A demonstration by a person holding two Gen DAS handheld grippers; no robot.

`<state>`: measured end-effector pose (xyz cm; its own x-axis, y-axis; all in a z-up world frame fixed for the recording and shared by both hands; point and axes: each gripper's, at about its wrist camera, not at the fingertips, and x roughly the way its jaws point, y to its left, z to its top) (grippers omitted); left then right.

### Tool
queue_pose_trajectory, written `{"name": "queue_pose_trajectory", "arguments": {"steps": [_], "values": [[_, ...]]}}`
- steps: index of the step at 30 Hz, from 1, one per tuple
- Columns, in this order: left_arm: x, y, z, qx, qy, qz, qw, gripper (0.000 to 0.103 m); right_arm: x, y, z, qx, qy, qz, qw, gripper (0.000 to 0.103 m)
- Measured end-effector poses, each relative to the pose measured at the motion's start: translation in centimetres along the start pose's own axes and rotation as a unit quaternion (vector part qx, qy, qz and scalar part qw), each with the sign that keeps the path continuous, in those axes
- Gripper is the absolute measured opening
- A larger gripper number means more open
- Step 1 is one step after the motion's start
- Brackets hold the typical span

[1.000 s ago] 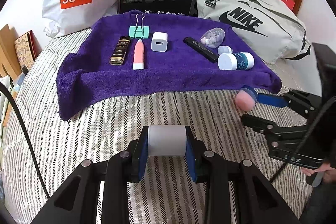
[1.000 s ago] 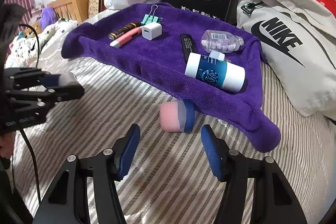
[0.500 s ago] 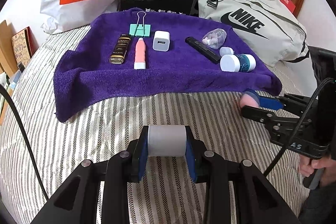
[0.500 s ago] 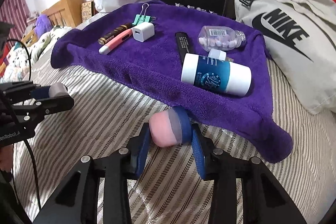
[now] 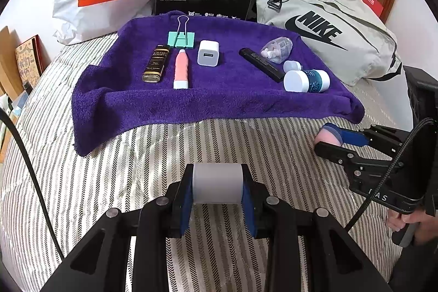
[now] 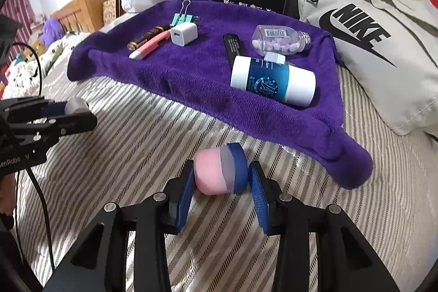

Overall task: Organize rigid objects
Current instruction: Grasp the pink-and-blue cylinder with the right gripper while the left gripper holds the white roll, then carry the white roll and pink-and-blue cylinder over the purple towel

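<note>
Closing in since the earlier frames, the right gripper (image 6: 221, 188) is now clamping the pink-and-blue jar (image 6: 219, 173) just off the purple towel (image 6: 191, 78). Left gripper (image 5: 217, 196) is clamping a white cylinder (image 5: 217, 184). Beyond, the clear bottle (image 6: 279, 41) is holding pills, its barcode label showing only in the right view.
</note>
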<state>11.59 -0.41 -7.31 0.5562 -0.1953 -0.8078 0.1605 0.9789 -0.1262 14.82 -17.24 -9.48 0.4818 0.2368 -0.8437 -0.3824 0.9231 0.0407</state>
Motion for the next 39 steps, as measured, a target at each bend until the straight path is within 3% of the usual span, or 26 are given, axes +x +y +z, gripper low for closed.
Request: {"name": "queue_pose_trajectory", "arguments": {"steps": [8,14,22,39], "values": [[-2.0,1.4,0.2,-0.017,-0.024,-0.028,0.9992,0.030,-1.6,-0.1,-0.5,0.021,0.003,0.022,1.000,0.037],[-2.5,1.3,0.1,-0.011,-0.023,-0.026,0.9994,0.030,-1.6,-0.2,-1.5,0.029,0.019,0.005,0.999,0.037],[-2.3,1.2,1.0,0.001,-0.021,-0.016,0.9997,0.030,-2.4,-0.7,-1.9,0.041,0.010,0.023,0.999,0.037],[-0.5,2.0,5.7,0.009,-0.029,-0.004,0.9995,0.030,-4.3,-4.0,6.2,0.047,-0.043,0.009,0.998,0.037]]}}
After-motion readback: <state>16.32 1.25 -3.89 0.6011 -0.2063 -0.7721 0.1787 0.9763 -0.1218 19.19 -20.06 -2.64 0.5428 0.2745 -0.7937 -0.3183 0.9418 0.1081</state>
